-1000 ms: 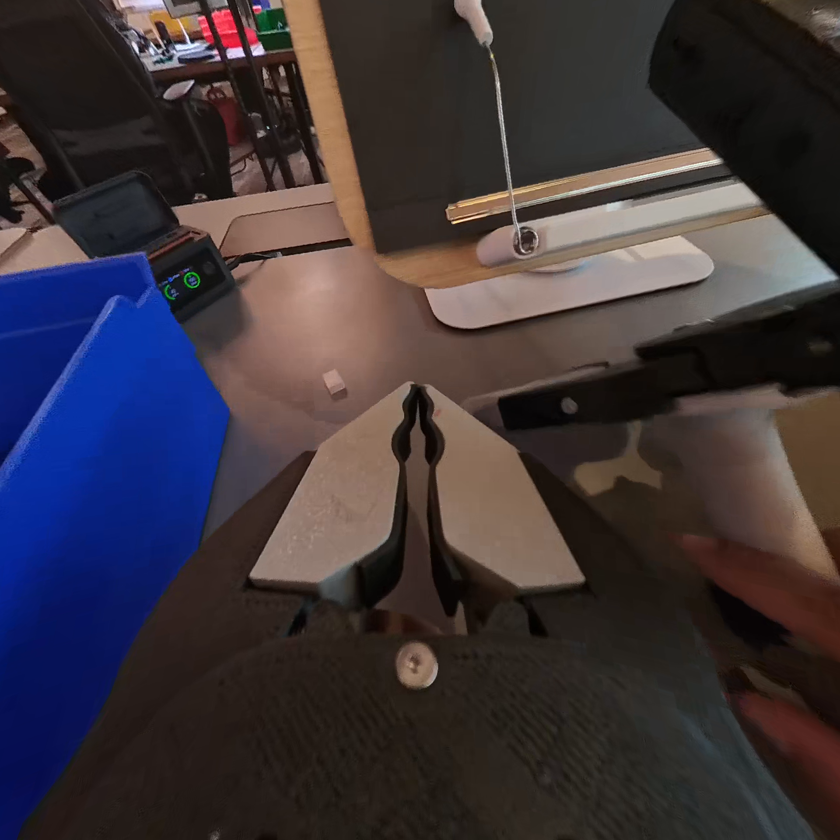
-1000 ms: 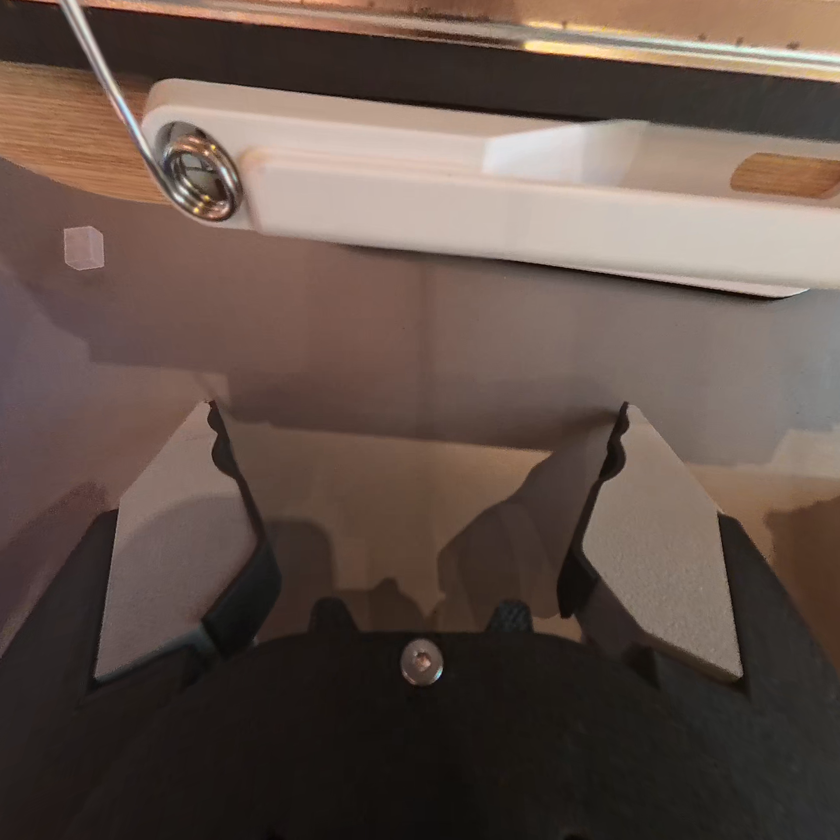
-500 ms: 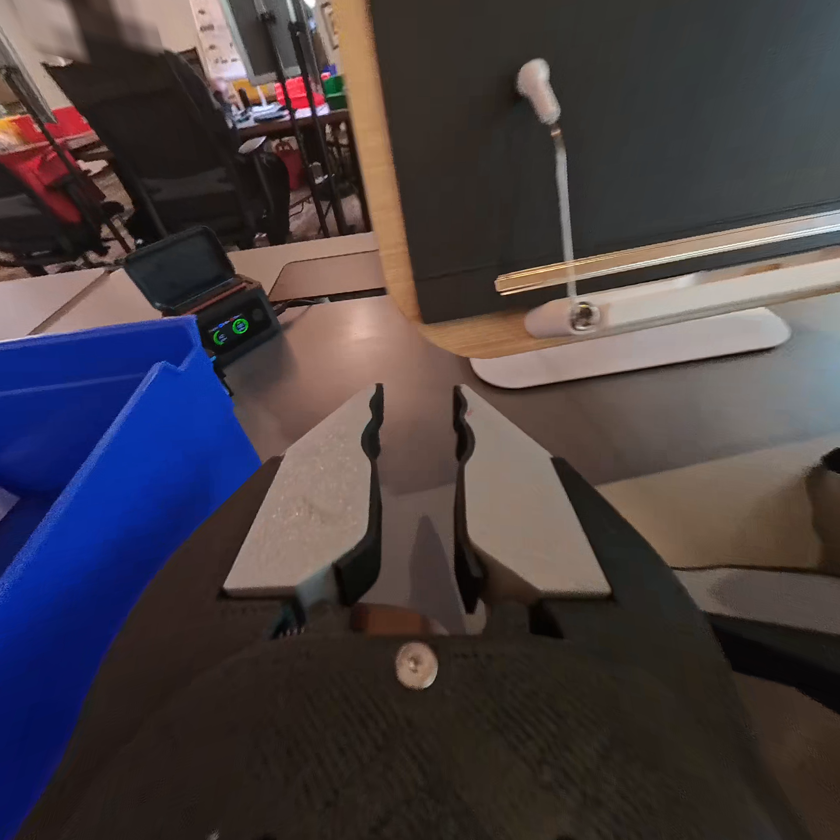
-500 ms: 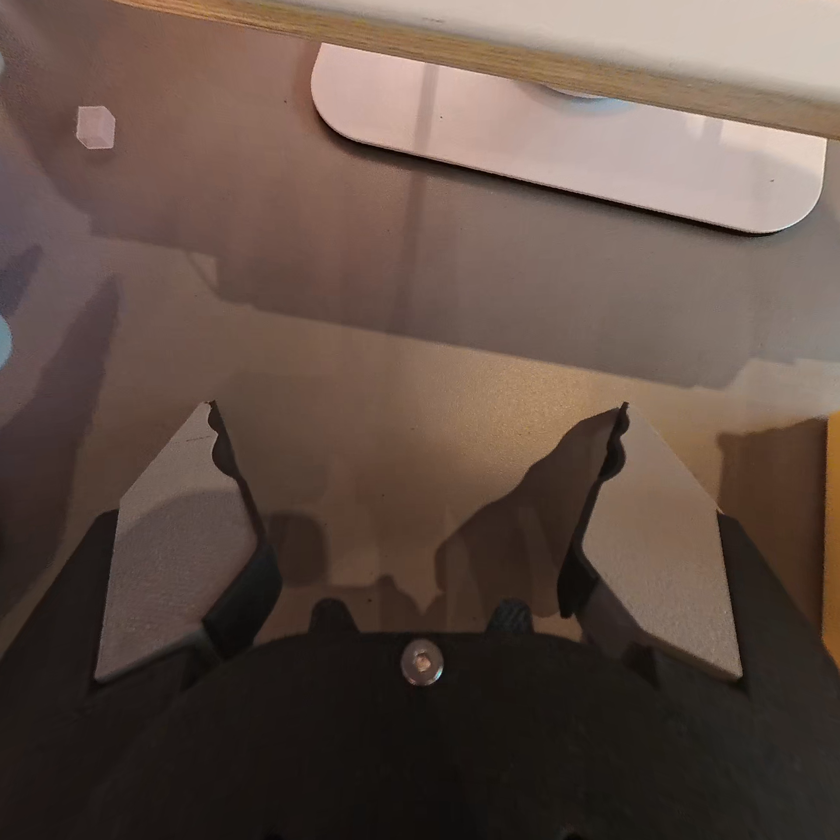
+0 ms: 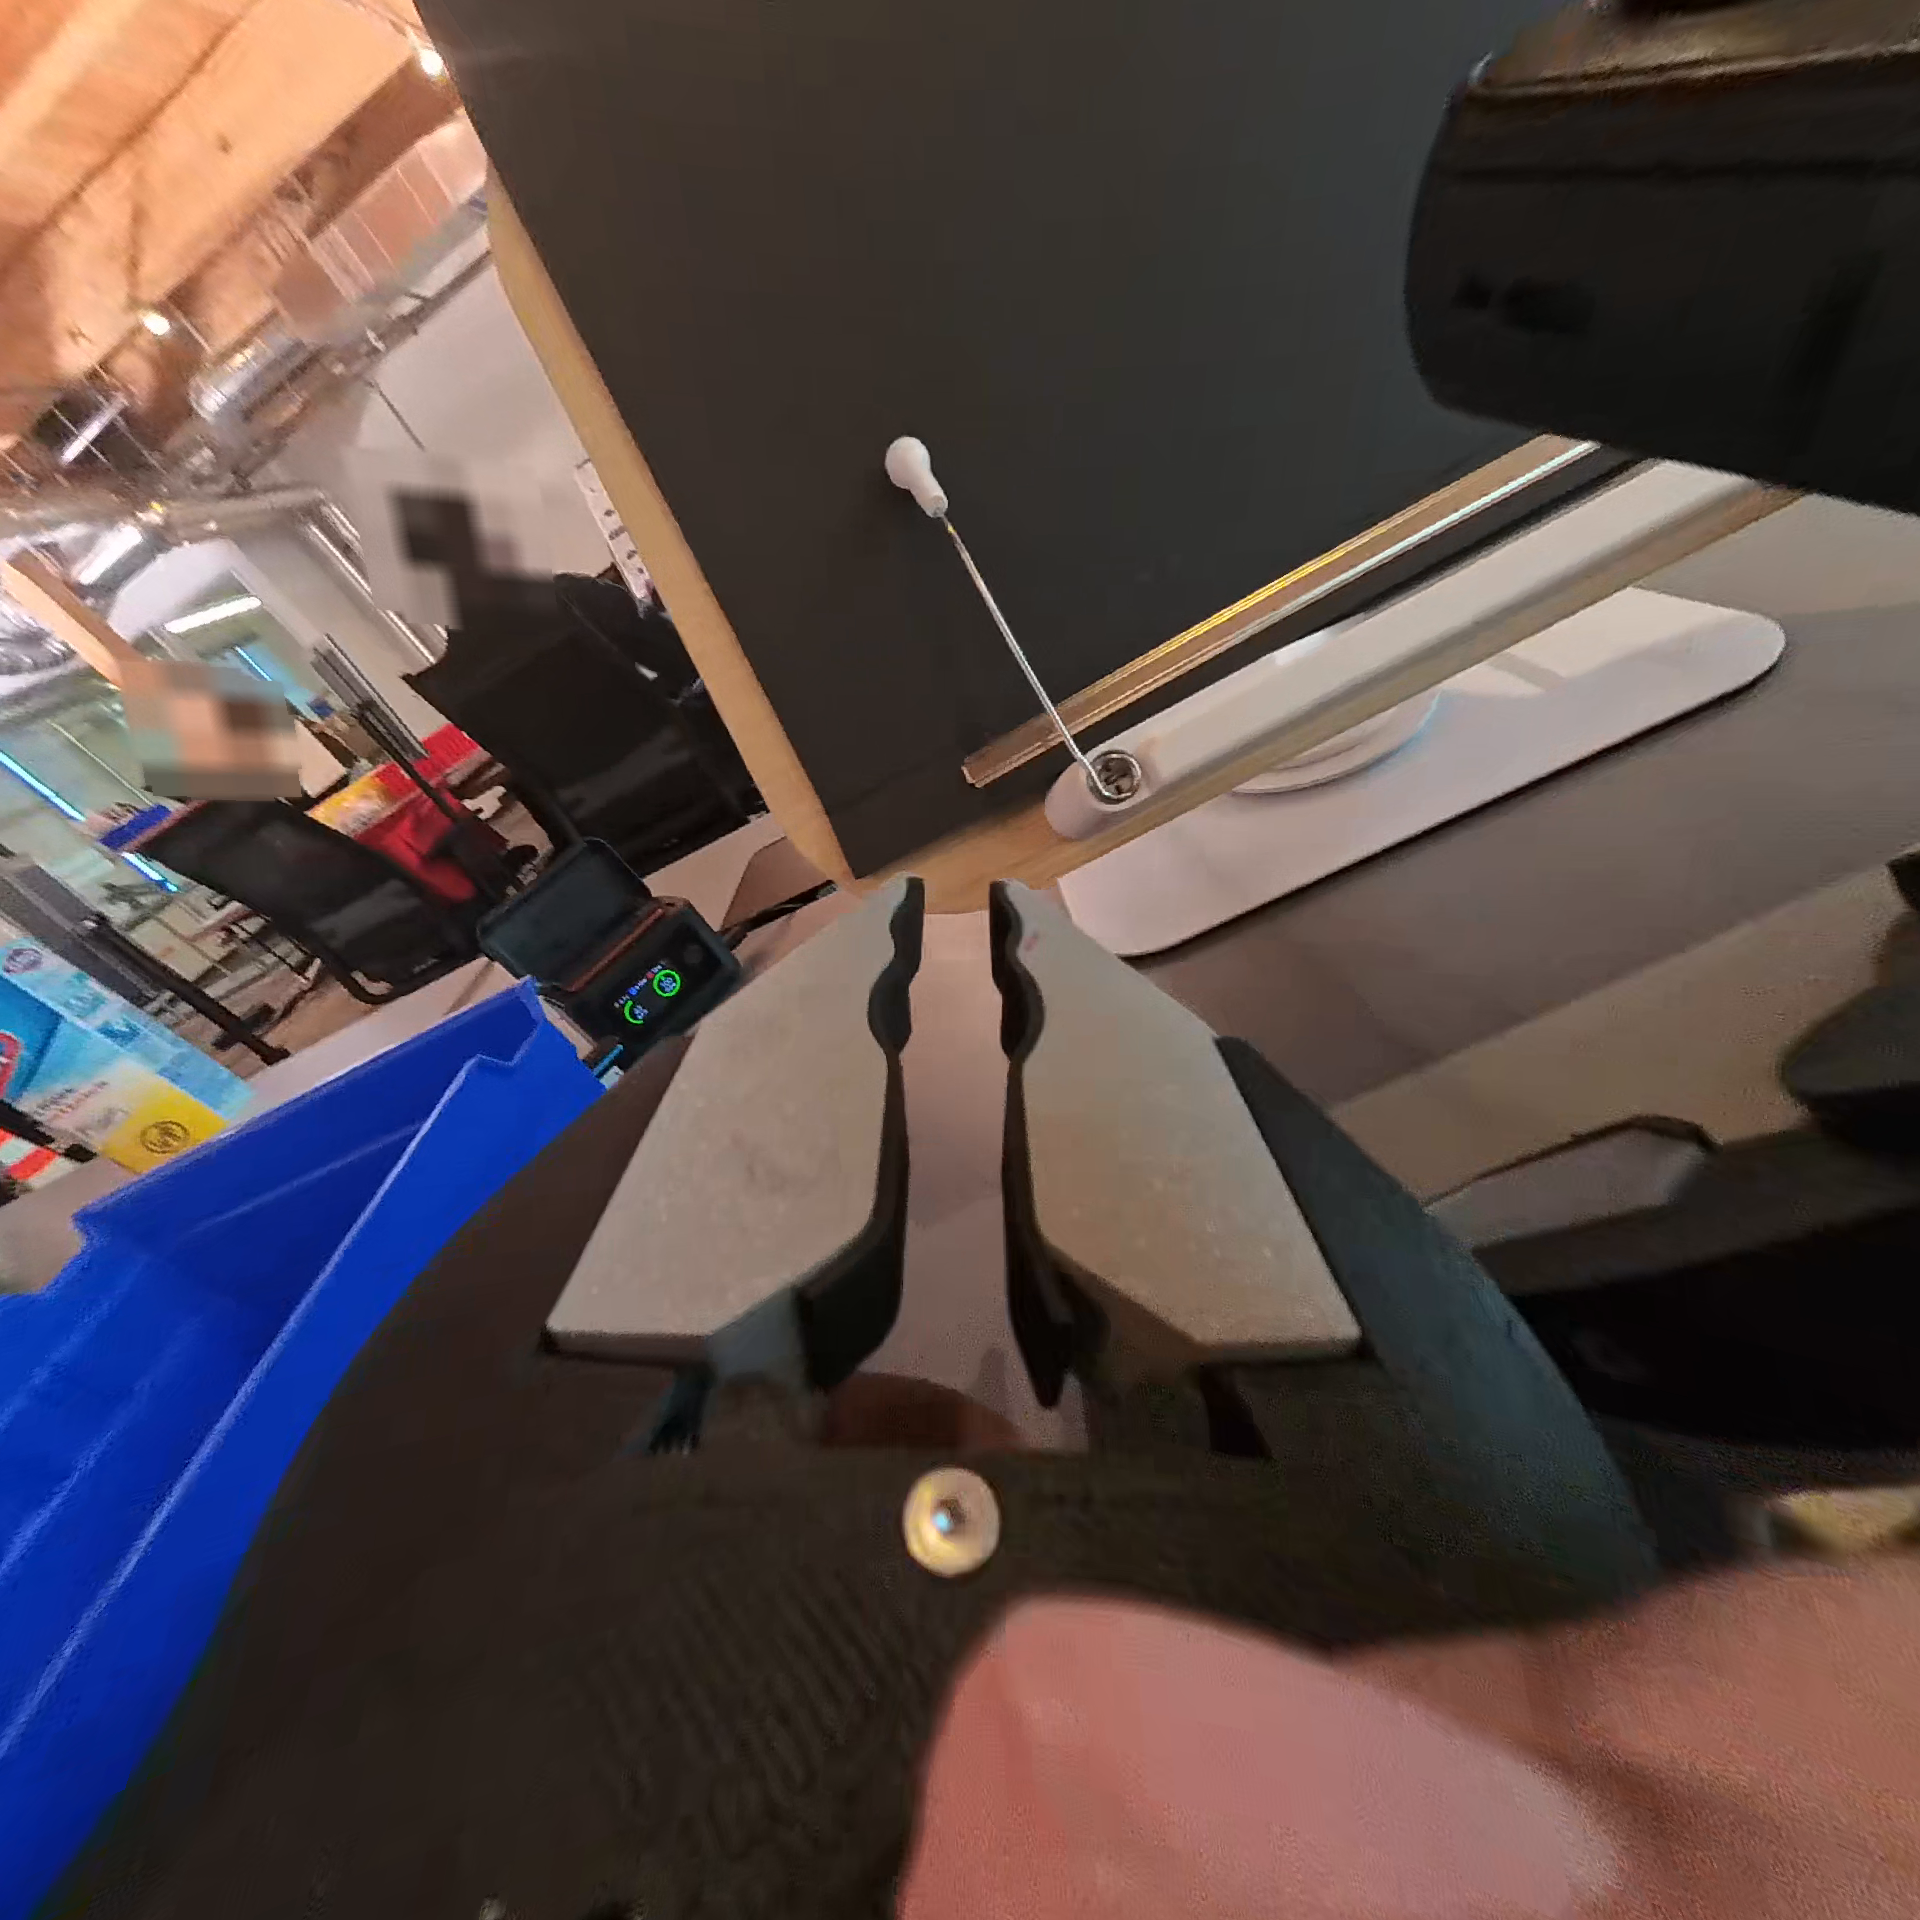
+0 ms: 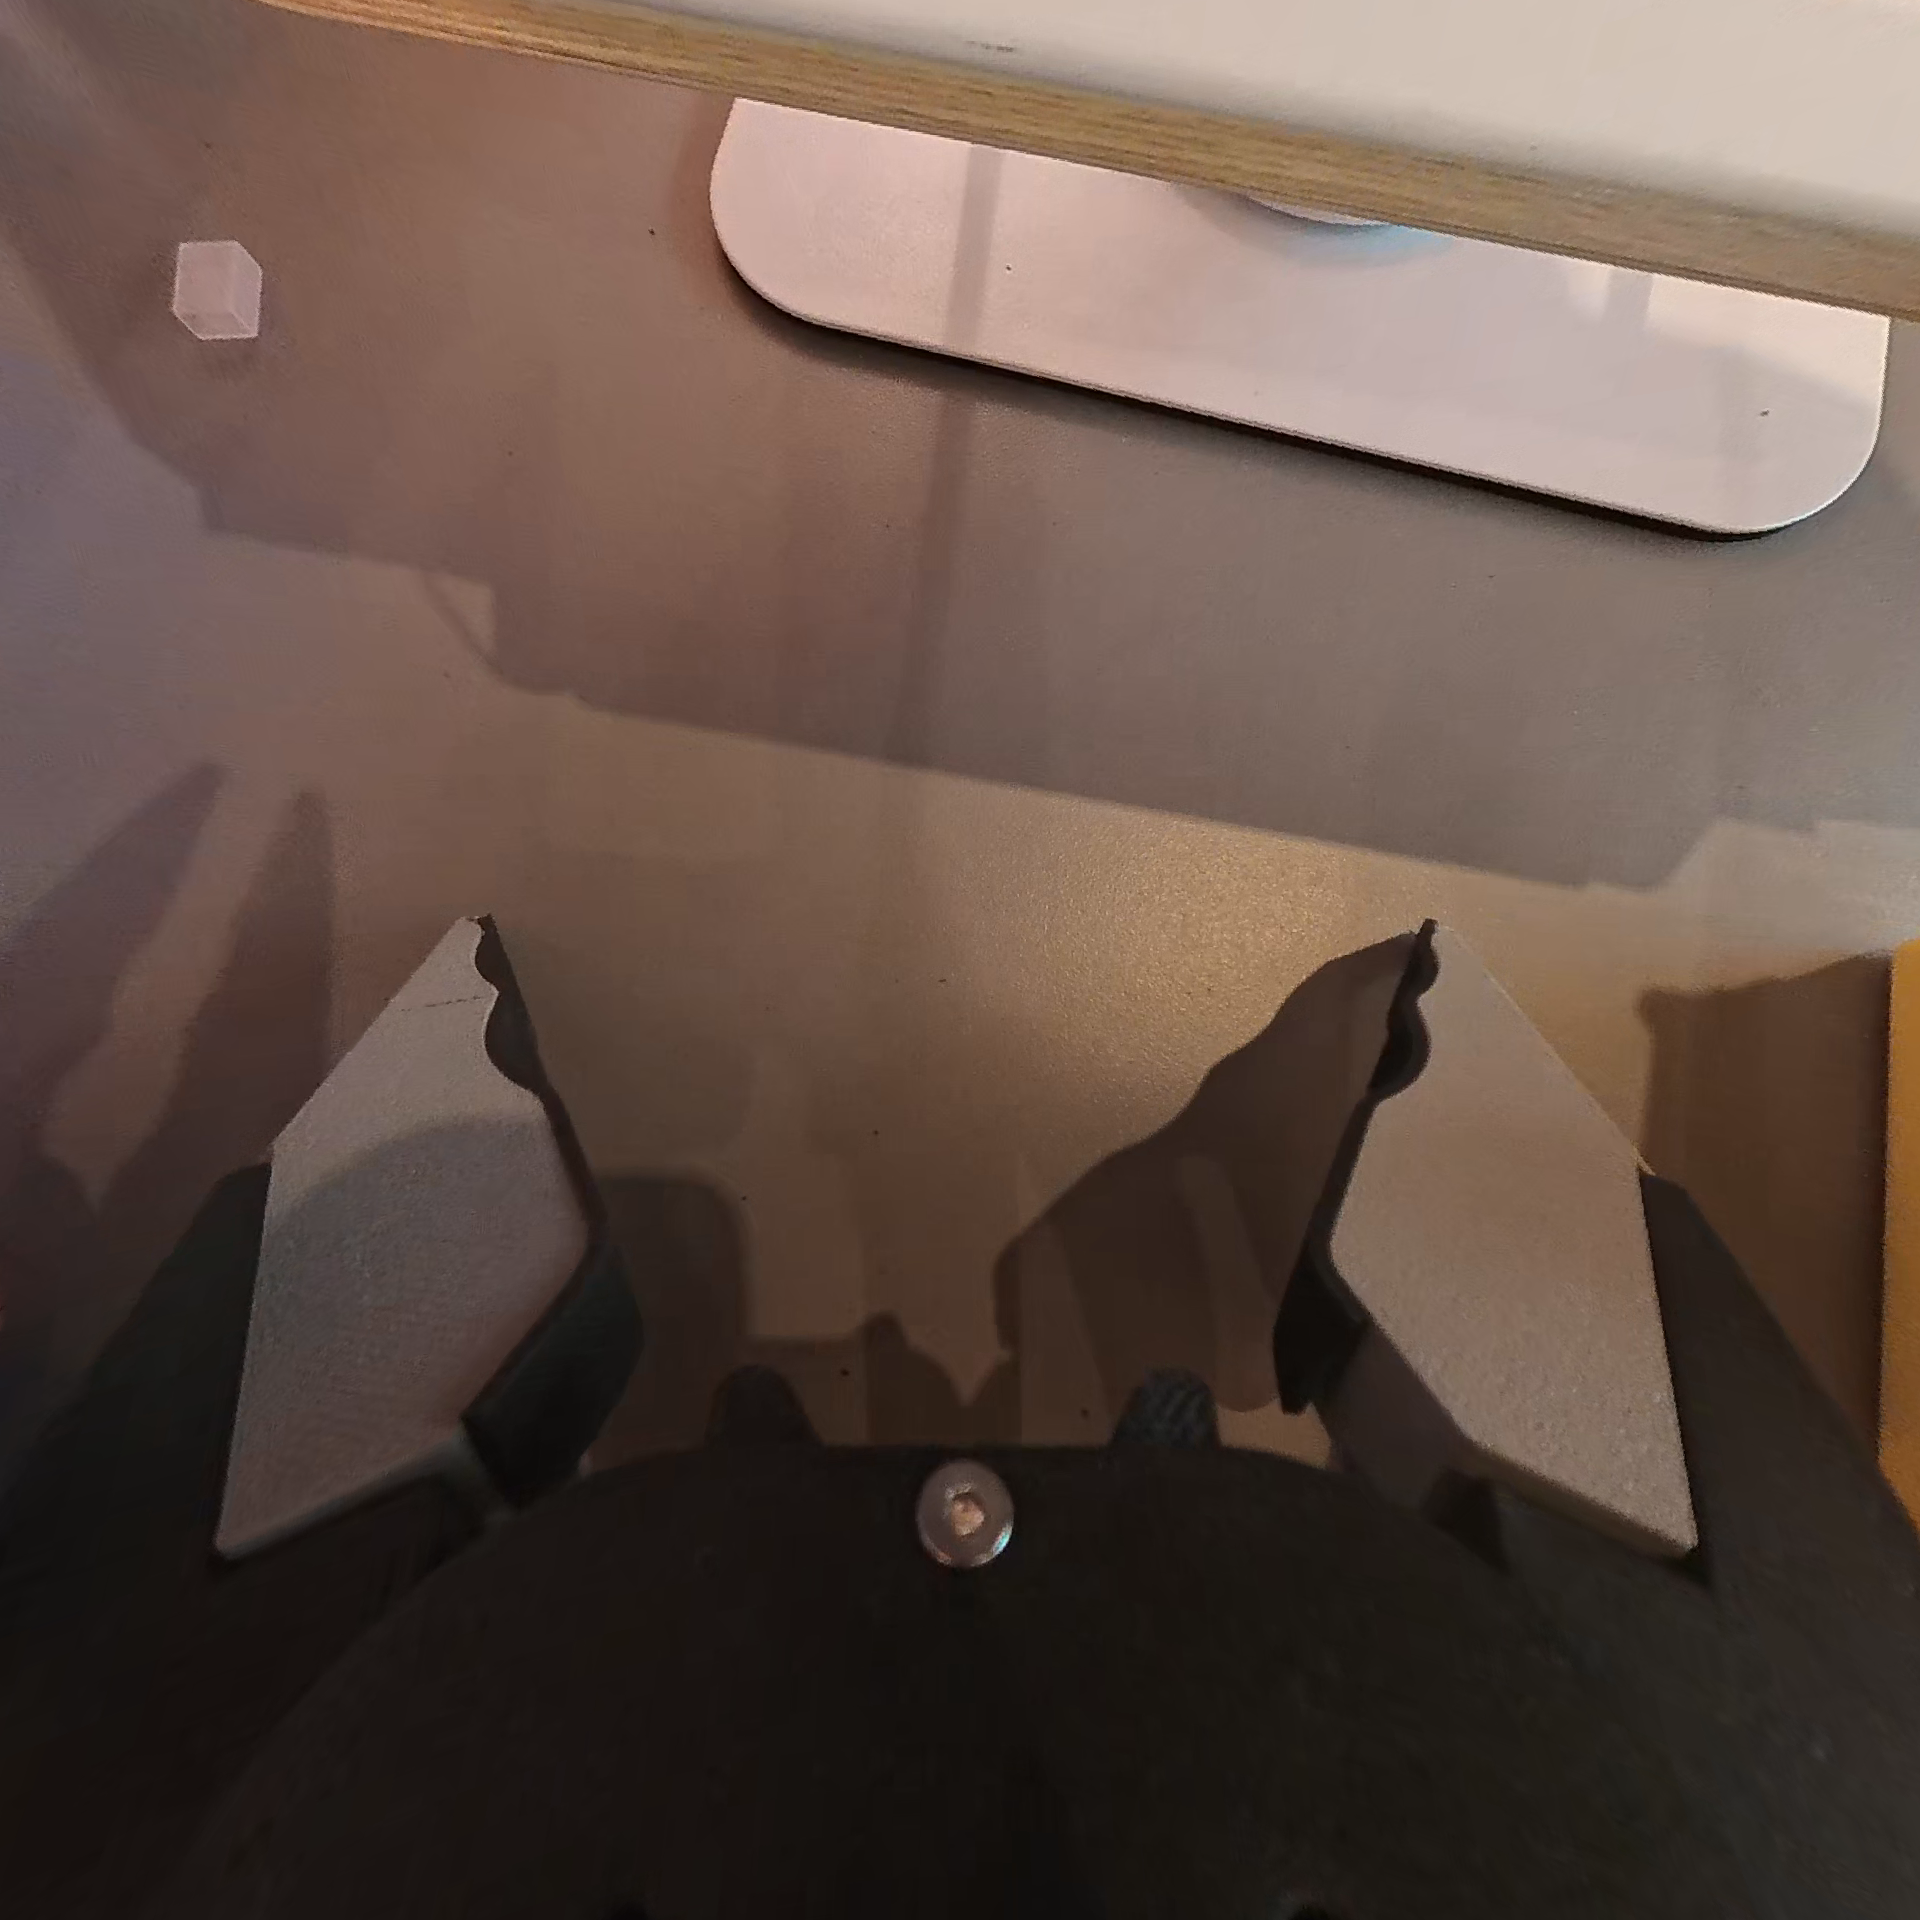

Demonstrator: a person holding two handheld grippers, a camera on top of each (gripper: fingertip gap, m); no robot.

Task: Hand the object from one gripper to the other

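My left gripper point(image 5: 951, 899) is open by a narrow gap with nothing between the jaws. It is tilted up toward a dark board with a wooden edge point(image 5: 665, 582). My right gripper point(image 6: 954, 935) is wide open and empty, and looks down at the grey table point(image 6: 935, 675). A small white cube point(image 6: 216, 289) lies on the table, far left of the right gripper. Black parts of the right gripper point(image 5: 1683, 260) show at the right edge of the left wrist view. Neither gripper holds anything.
A blue bin point(image 5: 260, 1299) stands close on the left. The board's white base plate point(image 6: 1039, 343) lies ahead, with a thin wire with a white knob point(image 5: 997, 613) above it. A small device with a lit display point(image 5: 644, 982) sits behind the bin. A yellow edge point(image 6: 1903, 1195) shows at the right. A hand point(image 5: 1351, 1766) is at the bottom. Left tips and right tips are each some 12 cm from the small white cube point(image 6: 216, 289).
My left gripper went from shut to a narrow gap and tilted upward. My right gripper drew back from the white arm under the board and stayed wide open.
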